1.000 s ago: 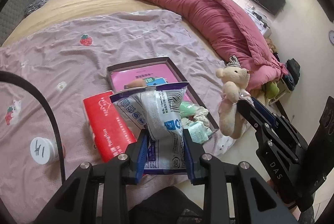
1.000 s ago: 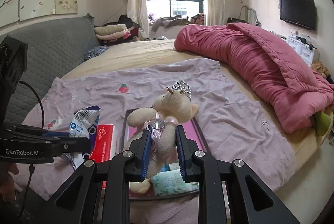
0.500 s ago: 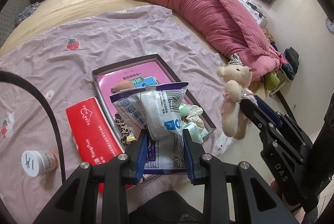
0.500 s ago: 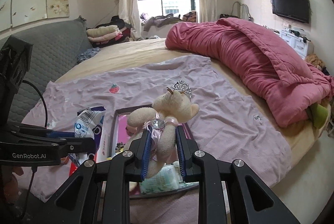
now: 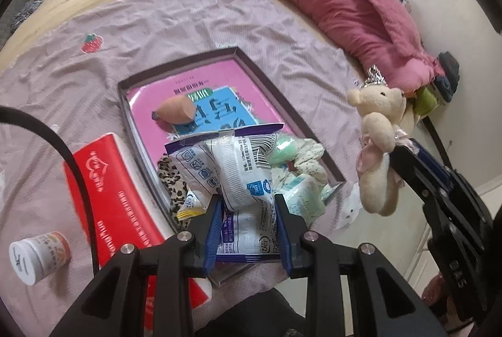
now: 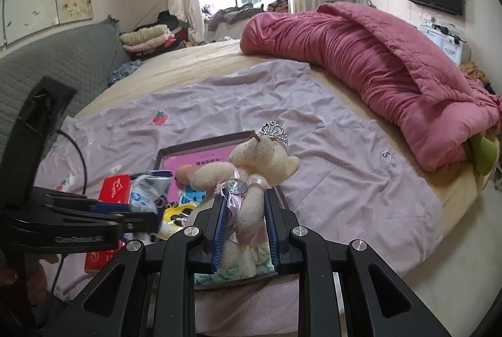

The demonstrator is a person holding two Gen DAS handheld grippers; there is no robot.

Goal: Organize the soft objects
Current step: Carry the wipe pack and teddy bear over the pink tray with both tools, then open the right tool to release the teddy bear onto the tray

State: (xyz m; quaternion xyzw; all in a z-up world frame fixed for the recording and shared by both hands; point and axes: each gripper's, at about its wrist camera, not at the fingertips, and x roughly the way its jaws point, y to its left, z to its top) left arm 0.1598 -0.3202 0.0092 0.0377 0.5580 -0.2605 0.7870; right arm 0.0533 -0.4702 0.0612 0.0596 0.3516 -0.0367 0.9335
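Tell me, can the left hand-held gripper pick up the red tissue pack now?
Probably not yet. The left hand-held gripper is shut on the white wipes packet, so its jaws are occupied. The red tissue pack lies uncovered beside the tray.

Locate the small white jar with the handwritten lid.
In the left wrist view, the white jar lies at lower left on the lilac sheet, left of the red tissue pack.

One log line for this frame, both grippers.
left hand-held gripper: shut on white plastic wipes pack | right hand-held gripper: shut on cream plush bear | both over dark-rimmed tray
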